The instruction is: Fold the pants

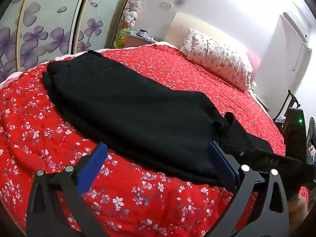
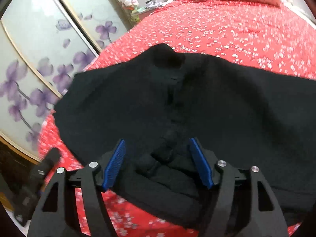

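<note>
The black pants (image 1: 126, 106) lie folded lengthwise across the red floral bedspread (image 1: 39, 118), waist end towards the wardrobe. My left gripper (image 1: 158, 165) stands open over the near edge of the cloth, its blue pads (image 1: 92, 167) wide apart and not pressing on anything. In the right wrist view the pants (image 2: 217, 108) fill the middle. My right gripper (image 2: 158, 164) is open, low over a bunched fold of the black cloth that sits between its pads (image 2: 114, 164) without being pinched. The right tool's black body (image 1: 294, 134) shows at the left view's right edge.
A floral pillow (image 1: 217, 59) lies at the head of the bed. Sliding wardrobe doors with purple flowers (image 1: 39, 35) stand beyond the far edge. A nightstand with stuffed toys (image 1: 130, 19) is in the corner. The left tool's body (image 2: 45, 165) shows at the lower left.
</note>
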Demonstrator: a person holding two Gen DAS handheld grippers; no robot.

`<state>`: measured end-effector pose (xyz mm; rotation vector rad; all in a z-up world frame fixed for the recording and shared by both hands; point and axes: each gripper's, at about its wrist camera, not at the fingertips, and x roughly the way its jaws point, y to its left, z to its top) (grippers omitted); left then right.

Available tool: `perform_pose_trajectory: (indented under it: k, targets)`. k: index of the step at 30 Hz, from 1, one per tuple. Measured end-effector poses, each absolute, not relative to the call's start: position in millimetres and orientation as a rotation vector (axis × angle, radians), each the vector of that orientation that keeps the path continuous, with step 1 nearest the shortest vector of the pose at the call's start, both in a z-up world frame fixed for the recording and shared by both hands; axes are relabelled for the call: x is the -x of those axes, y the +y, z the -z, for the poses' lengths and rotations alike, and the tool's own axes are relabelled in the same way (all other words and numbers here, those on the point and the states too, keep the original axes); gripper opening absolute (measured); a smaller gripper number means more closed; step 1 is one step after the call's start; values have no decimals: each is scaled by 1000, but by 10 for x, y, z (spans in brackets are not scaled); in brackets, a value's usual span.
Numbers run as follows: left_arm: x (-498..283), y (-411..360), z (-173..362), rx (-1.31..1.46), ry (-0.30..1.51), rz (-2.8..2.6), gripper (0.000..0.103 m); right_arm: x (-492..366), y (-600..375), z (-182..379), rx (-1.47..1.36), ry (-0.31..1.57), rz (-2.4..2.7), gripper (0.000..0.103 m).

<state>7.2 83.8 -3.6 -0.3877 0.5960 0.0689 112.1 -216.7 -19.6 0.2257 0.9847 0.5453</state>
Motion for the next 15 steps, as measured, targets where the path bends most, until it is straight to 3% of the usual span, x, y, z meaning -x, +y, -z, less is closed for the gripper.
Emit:
perform_pose_trajectory:
  k: [7,12,15]
  targets:
    - [-107,968,101,462,631,-70,101,-1060,-2457,237,-456,1034,-650,71]
    - [-75,1082,129,539,630,-40,101,-637,-3083,82,-542,901,-684,72]
    - [-17,1158,85,587,622,17,101,-360,-3589,25,-549,811,-652,85]
